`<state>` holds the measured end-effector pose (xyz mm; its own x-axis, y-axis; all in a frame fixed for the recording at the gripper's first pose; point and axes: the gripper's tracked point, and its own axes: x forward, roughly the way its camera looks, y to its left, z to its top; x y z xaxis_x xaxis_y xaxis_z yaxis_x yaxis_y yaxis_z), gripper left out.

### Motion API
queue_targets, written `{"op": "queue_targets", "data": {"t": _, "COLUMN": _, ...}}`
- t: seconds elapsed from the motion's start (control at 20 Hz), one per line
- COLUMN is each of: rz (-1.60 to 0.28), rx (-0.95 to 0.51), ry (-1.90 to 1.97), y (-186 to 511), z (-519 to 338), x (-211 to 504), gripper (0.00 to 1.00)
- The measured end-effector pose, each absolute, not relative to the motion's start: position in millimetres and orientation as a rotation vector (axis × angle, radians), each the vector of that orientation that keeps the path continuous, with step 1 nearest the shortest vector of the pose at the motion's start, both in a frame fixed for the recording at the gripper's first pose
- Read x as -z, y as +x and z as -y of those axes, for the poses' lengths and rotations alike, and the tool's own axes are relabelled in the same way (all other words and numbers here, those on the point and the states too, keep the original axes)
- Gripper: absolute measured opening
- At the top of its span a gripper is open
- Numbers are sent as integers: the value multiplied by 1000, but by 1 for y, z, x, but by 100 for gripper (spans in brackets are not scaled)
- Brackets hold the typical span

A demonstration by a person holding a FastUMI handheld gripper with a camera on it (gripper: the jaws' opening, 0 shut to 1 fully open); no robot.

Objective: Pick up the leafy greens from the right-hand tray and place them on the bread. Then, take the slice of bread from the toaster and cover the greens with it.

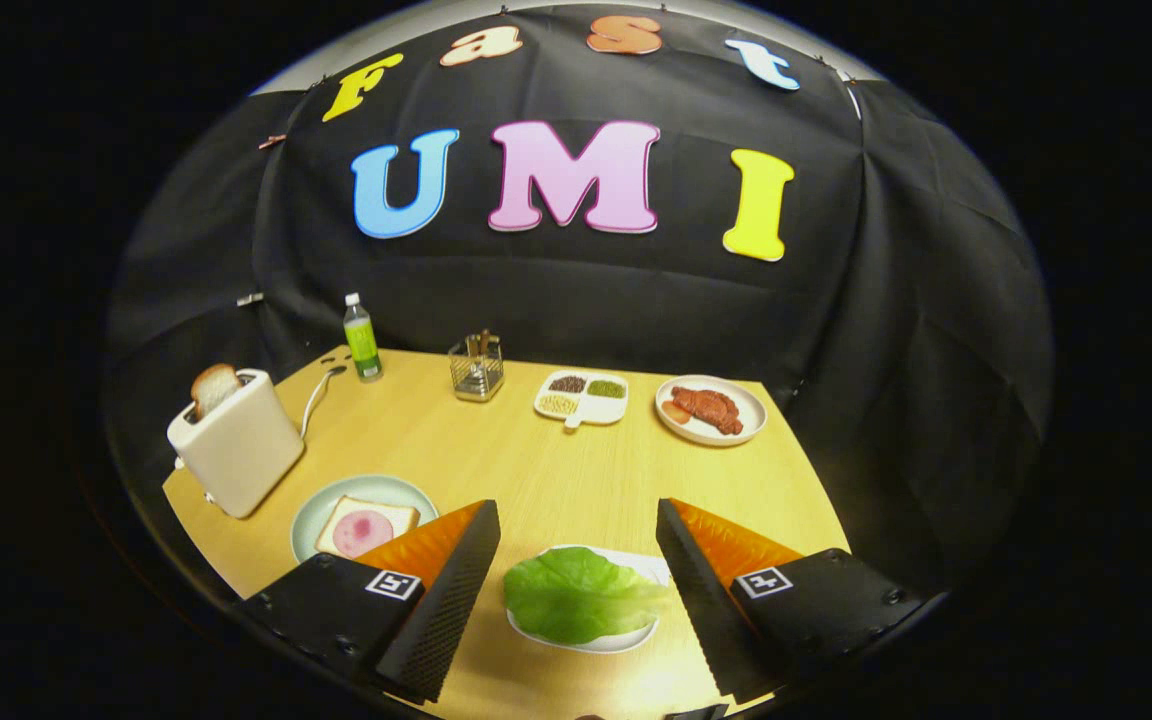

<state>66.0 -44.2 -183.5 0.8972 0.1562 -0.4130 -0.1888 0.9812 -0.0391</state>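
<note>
Green lettuce lies on a white tray directly between the spread fingers of the gripper, which touch neither leaf nor tray. At ten o'clock from the leaf, a pale green plate holds a slice of bread topped with a pink round of ham; the left finger covers part of that plate. Further out at ten o'clock a cream toaster stands near the table's left edge with a bread slice upright in its slot. At twelve o'clock sit a wire holder and a divided dish of grains, at one o'clock a plate of meat, at eleven a green bottle. The wooden table is bare in its middle.
</note>
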Motion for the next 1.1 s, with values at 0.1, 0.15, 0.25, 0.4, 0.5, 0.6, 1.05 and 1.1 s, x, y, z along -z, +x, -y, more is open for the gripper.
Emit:
{"op": "queue_targets", "data": {"t": 0.1, "rz": -478, "rx": -220, "ry": -101, "y": 69, "z": 42, "x": 210, "gripper": 98}}
{"op": "queue_targets", "data": {"t": 0.15, "rz": -498, "rx": -237, "ry": -109, "y": 69, "z": 43, "x": 222, "gripper": 98}}
{"op": "queue_targets", "data": {"t": 0.25, "rz": -529, "rx": -257, "ry": -126, "y": 69, "z": 44, "x": 244, "gripper": 98}}
{"op": "queue_targets", "data": {"t": 0.4, "rz": -604, "rx": -301, "ry": -157, "y": 70, "z": 40, "x": 279, "gripper": 98}}
{"op": "queue_targets", "data": {"t": 0.5, "rz": -646, "rx": -326, "ry": -188, "y": 71, "z": 37, "x": 301, "gripper": 98}}
{"op": "queue_targets", "data": {"t": 0.6, "rz": -676, "rx": -326, "ry": -182, "y": 74, "z": 38, "x": 316, "gripper": 98}}
{"op": "queue_targets", "data": {"t": 1.05, "rz": -789, "rx": -268, "ry": -111, "y": 78, "z": 50, "x": 349, "gripper": 99}}
{"op": "queue_targets", "data": {"t": 1.1, "rz": -794, "rx": -264, "ry": -111, "y": 78, "z": 51, "x": 350, "gripper": 98}}
